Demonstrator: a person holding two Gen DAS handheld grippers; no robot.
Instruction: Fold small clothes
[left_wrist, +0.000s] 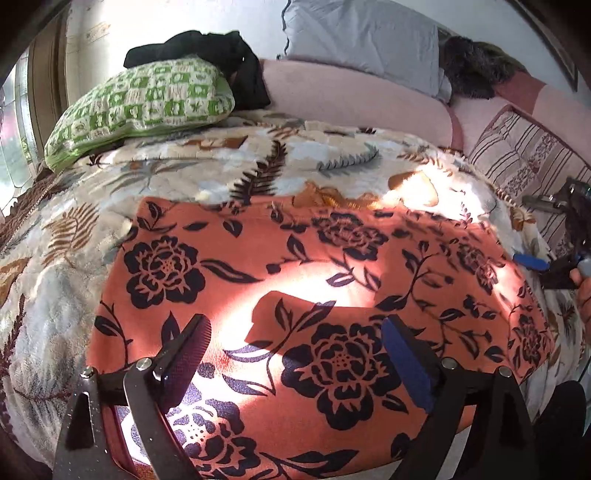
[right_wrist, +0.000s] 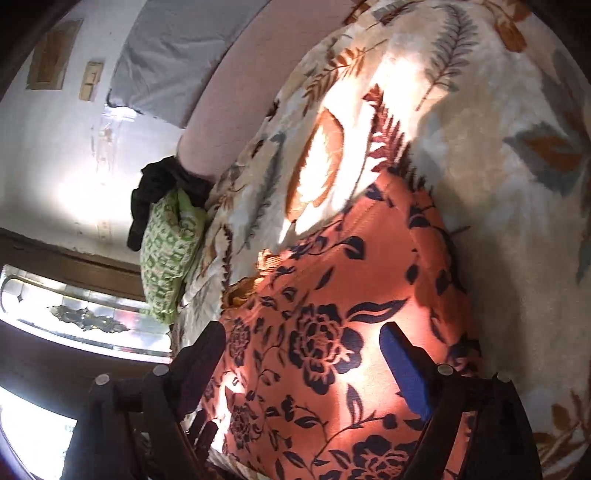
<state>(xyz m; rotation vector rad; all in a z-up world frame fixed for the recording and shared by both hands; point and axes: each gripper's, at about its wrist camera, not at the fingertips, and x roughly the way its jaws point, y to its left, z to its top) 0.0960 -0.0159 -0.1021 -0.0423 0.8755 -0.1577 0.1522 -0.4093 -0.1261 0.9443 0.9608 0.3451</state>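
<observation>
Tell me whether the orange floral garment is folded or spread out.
Spread flat: the orange floral garment lies open on the leaf-print blanket, no fold visible.

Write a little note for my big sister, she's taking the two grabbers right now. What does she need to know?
Left gripper: open, nothing in it, over the orange flowered cloth.
Right gripper: open, nothing in it, over the same cloth's right side.
The cloth lies spread flat on the leaf-print blanket, with the green pillow behind it.
Done: the cloth is laid out; I can't tell whether it is already folded once.
Left: take an edge and fold it over.
</observation>
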